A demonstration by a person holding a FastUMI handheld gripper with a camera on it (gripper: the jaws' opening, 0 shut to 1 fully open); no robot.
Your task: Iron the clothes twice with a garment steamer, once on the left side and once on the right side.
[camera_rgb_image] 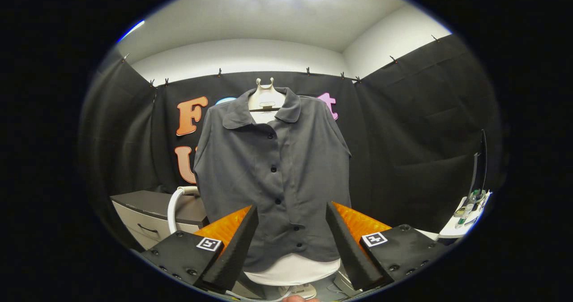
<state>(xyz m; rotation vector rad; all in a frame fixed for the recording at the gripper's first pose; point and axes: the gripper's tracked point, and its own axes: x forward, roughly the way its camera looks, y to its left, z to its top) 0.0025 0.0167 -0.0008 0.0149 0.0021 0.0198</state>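
Grey, the short-sleeved shirt (273,176) hangs buttoned on a pale mannequin torso (266,100), just ahead of the gripper (291,244). Its jaws stand wide apart, empty (a white hose (173,208) curves beside the shirt's hem).

Your gripper (291,230) is held level and pointing straight ahead, its two fingers (233,248) spread wide apart with nothing between them and nothing pressed by either one.

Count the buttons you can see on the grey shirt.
5 buttons down the front of the grey shirt: near the collar, mid-chest, below that, then and near the hem. A fold may hide more. The open gripper holds nothing.
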